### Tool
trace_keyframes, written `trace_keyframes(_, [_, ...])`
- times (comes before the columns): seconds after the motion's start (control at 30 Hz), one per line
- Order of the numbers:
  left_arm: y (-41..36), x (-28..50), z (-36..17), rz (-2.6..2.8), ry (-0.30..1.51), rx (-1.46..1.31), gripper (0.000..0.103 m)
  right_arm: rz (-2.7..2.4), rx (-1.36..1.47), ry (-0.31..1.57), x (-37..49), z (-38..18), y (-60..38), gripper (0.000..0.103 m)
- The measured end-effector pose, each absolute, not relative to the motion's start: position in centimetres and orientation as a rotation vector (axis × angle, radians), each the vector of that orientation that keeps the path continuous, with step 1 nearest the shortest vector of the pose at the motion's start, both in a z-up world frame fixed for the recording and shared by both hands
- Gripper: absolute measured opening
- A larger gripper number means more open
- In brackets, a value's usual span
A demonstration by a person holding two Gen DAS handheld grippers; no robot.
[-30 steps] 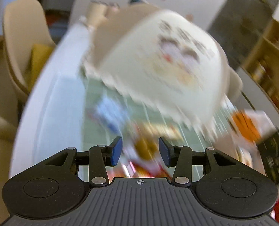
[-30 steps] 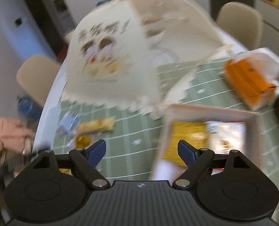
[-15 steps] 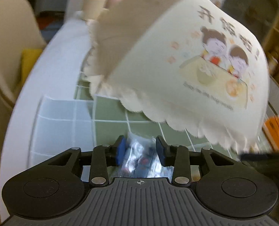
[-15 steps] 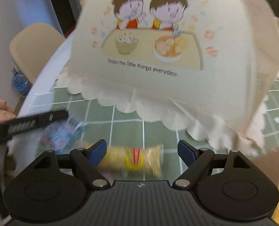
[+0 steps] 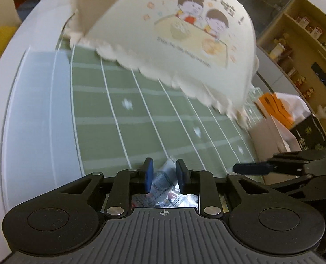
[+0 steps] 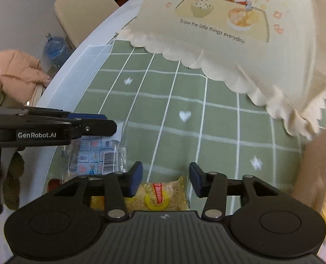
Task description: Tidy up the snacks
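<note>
A clear snack packet with small blue squares [image 5: 165, 192] lies on the green checked cloth [image 5: 141, 114] between my left gripper's [image 5: 163, 172] fingers, which stand narrowly apart around it. The same packet [image 6: 97, 156] shows in the right wrist view under the left gripper [image 6: 92, 123]. My right gripper [image 6: 164, 177] is open above a yellow snack packet with a red label [image 6: 160, 195]. A cardboard box [image 5: 273, 140] holding snacks stands to the right.
A cream food cover with a cartoon print [image 5: 185, 33] stands on the cloth ahead. An orange box [image 5: 275, 105] lies at the right. Chairs [image 6: 83, 8] and a water bottle [image 6: 55, 48] are beyond the white table's edge [image 5: 41, 110].
Both grippers have dropped lower toward the cloth. The left fingers have closed in around the clear packet. The right gripper now sits over the yellow packet with its jaws narrower.
</note>
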State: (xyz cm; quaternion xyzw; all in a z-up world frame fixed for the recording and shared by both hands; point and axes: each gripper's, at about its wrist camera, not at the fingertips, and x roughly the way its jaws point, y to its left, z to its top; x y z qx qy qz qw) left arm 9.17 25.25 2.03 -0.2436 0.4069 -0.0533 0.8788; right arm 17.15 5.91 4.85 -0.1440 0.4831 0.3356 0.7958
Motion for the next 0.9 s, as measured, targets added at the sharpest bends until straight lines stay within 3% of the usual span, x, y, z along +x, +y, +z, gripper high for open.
trace_keyframes(0.07, [24.4, 7.7, 2.2, -0.106, 0.860, -0.497, 0.026, 0.697, -0.286, 1.024, 15.9, 5.5, 4.5, 0.068])
trace_keyframes(0.3, [22.2, 2.9, 2.4, -0.036, 0.875, -0.556, 0.026, 0.590, 0.008, 1.207, 14.8, 4.1, 1.0, 0.068])
trace_keyframes(0.47, [21.6, 0.9, 3.0, 0.024, 0.899, -0.559, 0.027, 0.693, -0.067, 1.195, 11.7, 4.2, 1.9, 0.035])
trace_keyframes(0.53, [21.4, -0.1, 3.7, 0.043, 0.889, -0.539, 0.027, 0.748, -0.074, 1.197, 10.5, 4.7, 1.4, 0.029])
trace_keyframes(0.9, [15.4, -3.0, 6.1, -0.031, 0.895, -0.456, 0.027, 0.602, 0.038, 1.129, 7.8, 6.4, -11.0, 0.027])
